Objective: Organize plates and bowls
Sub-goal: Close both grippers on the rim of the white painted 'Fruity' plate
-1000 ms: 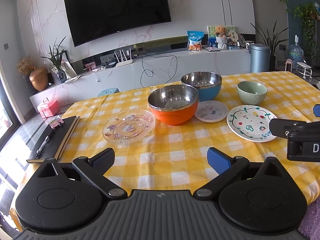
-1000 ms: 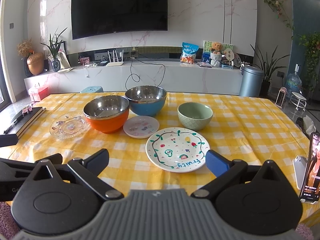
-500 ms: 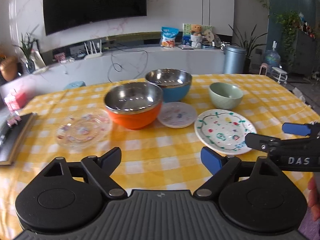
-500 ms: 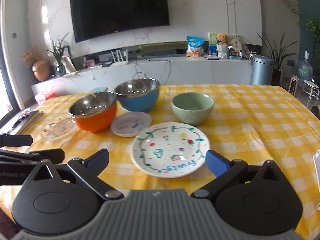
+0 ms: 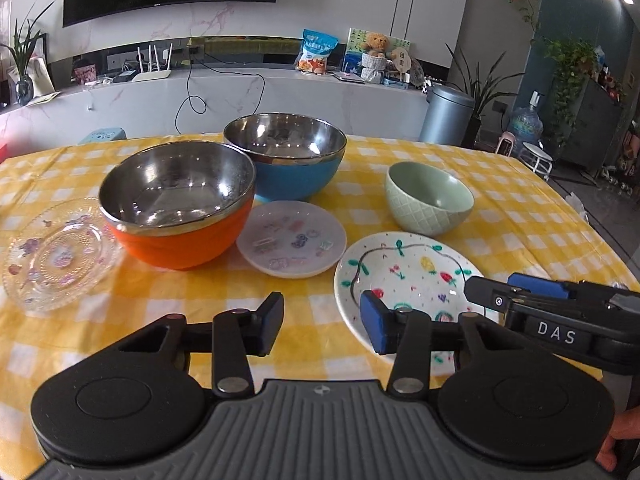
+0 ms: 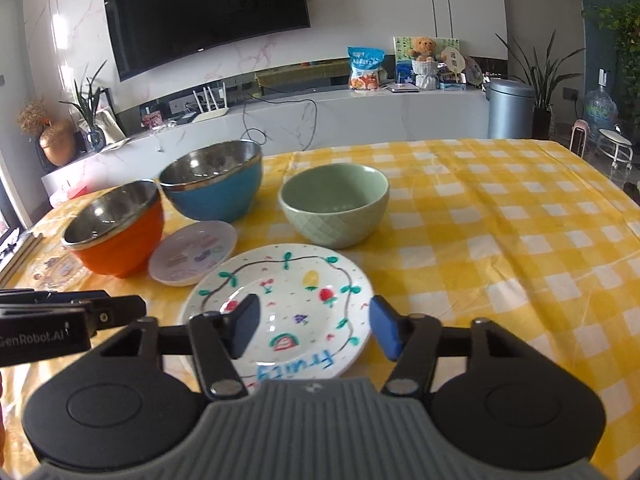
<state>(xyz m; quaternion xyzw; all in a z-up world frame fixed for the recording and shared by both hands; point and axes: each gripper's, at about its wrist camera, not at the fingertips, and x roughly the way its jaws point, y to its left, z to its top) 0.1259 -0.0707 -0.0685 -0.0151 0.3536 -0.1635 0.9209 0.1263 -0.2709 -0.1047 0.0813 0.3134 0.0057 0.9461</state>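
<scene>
On the yellow checked table an orange steel bowl, a blue steel bowl, a green ceramic bowl, a small pink plate, a clear glass plate and a painted "fruity" plate stand apart. My left gripper is open and empty, just left of the painted plate's near rim. My right gripper is open and empty, its fingers over the painted plate. The bowls also show in the right wrist view: orange, blue, green, with the pink plate.
The right gripper's body reaches in beside my left one. A dark notebook lies at the table's left edge. Behind the table run a white TV counter and a grey bin.
Both grippers have moved forward and lower toward the painted plate, and their jaws have narrowed from wide open. The dishes have not moved.
</scene>
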